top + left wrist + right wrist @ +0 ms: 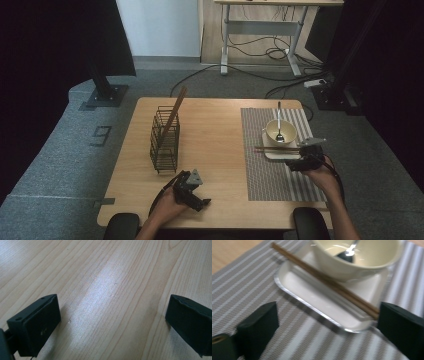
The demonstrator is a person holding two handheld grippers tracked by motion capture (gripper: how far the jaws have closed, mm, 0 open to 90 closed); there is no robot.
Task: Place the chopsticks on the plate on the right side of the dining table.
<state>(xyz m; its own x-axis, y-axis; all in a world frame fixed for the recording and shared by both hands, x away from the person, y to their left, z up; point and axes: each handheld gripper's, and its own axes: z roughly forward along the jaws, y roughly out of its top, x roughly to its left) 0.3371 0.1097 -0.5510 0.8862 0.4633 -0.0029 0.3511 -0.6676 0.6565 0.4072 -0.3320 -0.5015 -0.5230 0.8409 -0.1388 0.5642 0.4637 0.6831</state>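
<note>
- Black wire-mesh utensil basket point(164, 141): it stands upright on the left part of the light wooden table point(215, 120). One long brown wooden stick point(173, 116) leans in it and rises above its rim, tilted to the right.
- Left gripper point(201, 204): it lies low at the near edge of the table, in front of the basket and well apart from it, held in the person's left hand point(167, 207). In the left gripper view its two black jaws stand wide apart over bare wood grain, with nothing between them.
- Grey-and-white striped woven placemat point(265, 165): it covers the right part of the table.
- Pair of brown wooden chopsticks point(324, 281): they lie across the white rectangular tray point(312, 296) on the placemat, just in front of the bowl. Their near ends reach the tray's edge beside the right jaw; whether they touch that jaw cannot be told.
- Cream round bowl point(281, 132): it sits on the tray's far part, with a dark metal spoon point(279, 122) standing in it, handle pointing away.
- Right gripper point(328, 322): held in the person's right hand point(324, 176), it sits just at the near side of the tray. Its jaws are spread wide and grip nothing; the tray's near corner lies between them.
</note>
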